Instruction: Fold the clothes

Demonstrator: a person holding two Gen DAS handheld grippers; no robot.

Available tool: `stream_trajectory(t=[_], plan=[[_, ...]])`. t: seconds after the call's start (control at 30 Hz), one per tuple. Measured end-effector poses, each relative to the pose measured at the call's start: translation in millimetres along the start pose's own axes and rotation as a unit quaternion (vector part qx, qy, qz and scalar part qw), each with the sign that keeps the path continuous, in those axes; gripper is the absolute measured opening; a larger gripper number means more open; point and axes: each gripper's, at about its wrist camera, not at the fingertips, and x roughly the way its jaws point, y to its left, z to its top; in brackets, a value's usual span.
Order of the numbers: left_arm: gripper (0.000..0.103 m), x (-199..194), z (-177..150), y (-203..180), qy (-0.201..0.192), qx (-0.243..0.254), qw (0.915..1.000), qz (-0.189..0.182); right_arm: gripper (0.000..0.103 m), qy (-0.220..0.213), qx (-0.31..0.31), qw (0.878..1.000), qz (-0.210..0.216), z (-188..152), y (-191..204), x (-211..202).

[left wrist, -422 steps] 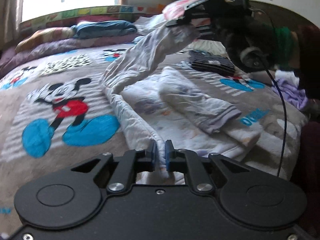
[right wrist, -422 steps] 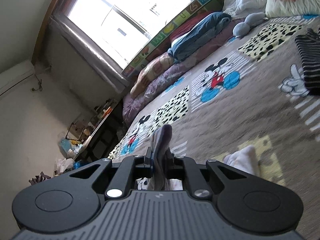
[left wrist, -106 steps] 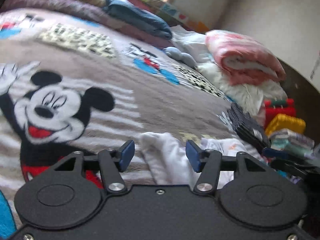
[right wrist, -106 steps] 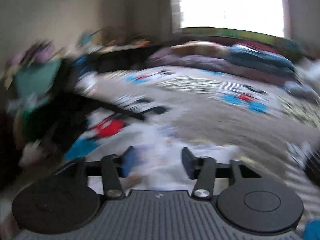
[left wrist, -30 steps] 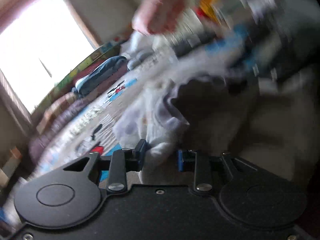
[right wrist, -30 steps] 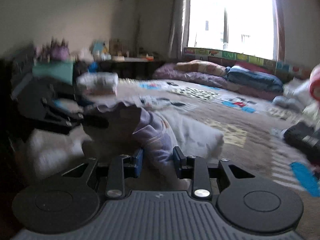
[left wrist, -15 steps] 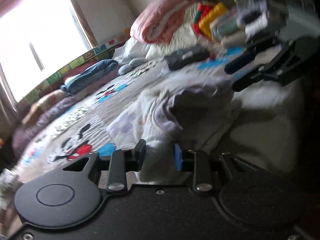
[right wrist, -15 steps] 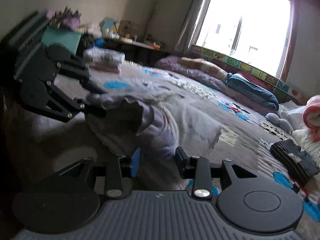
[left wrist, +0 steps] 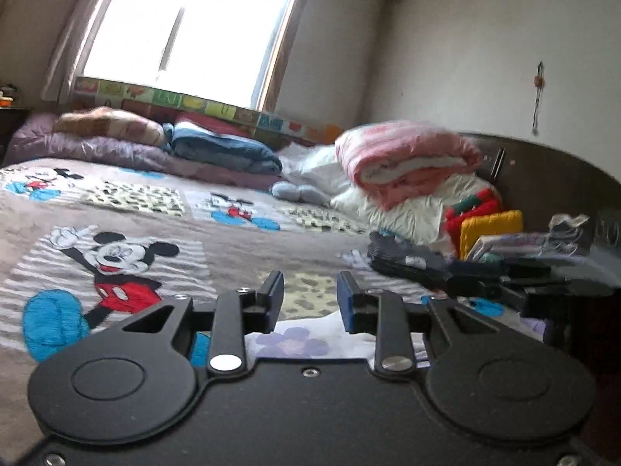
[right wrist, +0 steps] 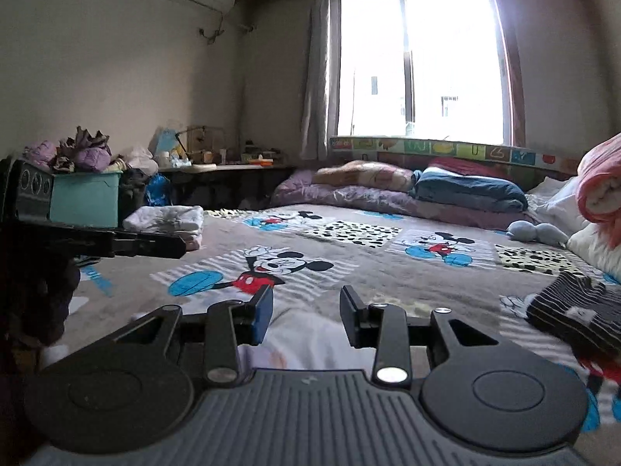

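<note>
A white garment with purple flowers (left wrist: 295, 343) lies on the Mickey Mouse bedspread (left wrist: 116, 256), just under and behind my left gripper (left wrist: 310, 283). That gripper is open, and only bedspread shows through its gap. In the right wrist view the same white garment (right wrist: 310, 343) lies below my right gripper (right wrist: 306, 295), which is also open with nothing between its pads. Both grippers point level across the bed, side by side. The right one's black fingers (left wrist: 481, 272) show at the right edge. The left one's fingers (right wrist: 155, 244) reach in from the left.
A folded white stack (right wrist: 167, 219) sits at the bed's far left by a teal box (right wrist: 85, 198). A dark striped garment (right wrist: 574, 310) lies to the right. Beyond it are a pink rolled blanket (left wrist: 403, 159), yellow and red folded items (left wrist: 491, 229), and pillows and quilts (right wrist: 465, 190) under the window.
Half a second ago the bunched garment hung between the two grippers, wedged in both jaws. Now it lies low on the bed, both gaps are empty, both grippers have risen, and the left has rolled level.
</note>
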Motion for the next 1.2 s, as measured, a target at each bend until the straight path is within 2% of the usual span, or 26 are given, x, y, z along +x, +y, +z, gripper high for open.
stream_trajectory(t=[0.1,0.17,0.23,0.3,0.37,0.5,0.67,0.9,1.0,1.2], plan=[[0.027,25.3,-10.9,-0.7,0.05,0.013,0.9984,-0.023,0.038,0.02,-0.007,1.0,0.006,5.0,-3.0,29.6],[0.028,31.5,-25.5,-12.4,0.091,0.062,0.9934,-0.033,0.038,0.038,-0.015,0.999,0.02,-0.6,-2.8,43.9],[0.028,33.4,-40.1,-26.7,0.122,0.12,0.9847,-0.036,0.038,0.066,-0.021,0.997,0.037,-13.8,-0.4,52.7],[0.028,31.1,-51.9,-41.8,0.129,0.18,0.9746,-0.031,0.039,0.098,-0.028,0.994,0.048,-38.0,4.7,58.3],[0.028,31.1,-63.9,-53.7,0.123,0.226,0.9662,-0.008,0.04,0.102,-0.042,0.993,0.046,-66.9,17.7,53.3],[0.028,33.9,-77.3,-60.0,0.117,0.267,0.9565,0.019,0.041,0.091,-0.1,0.991,0.015,-84.9,44.8,46.0],[0.029,39.8,-81.4,-50.1,0.123,0.262,0.957,0.023,0.04,0.108,-0.109,0.988,0.009,-85.7,46.0,53.0],[0.03,26.5,-79.2,-63.1,0.112,0.284,0.9516,0.036,0.041,0.12,-0.132,0.984,-0.01,-79.8,54.2,52.8],[0.03,5.7,-66.2,-64.6,0.109,0.257,0.96,0.017,0.042,0.12,-0.119,0.985,-0.011,-66.5,54.4,44.7],[0.031,-31.6,-47.9,-47.9,0.077,0.174,0.9816,0.018,0.04,0.063,-0.063,0.996,-0.019,-54.5,53.8,-1.5]])
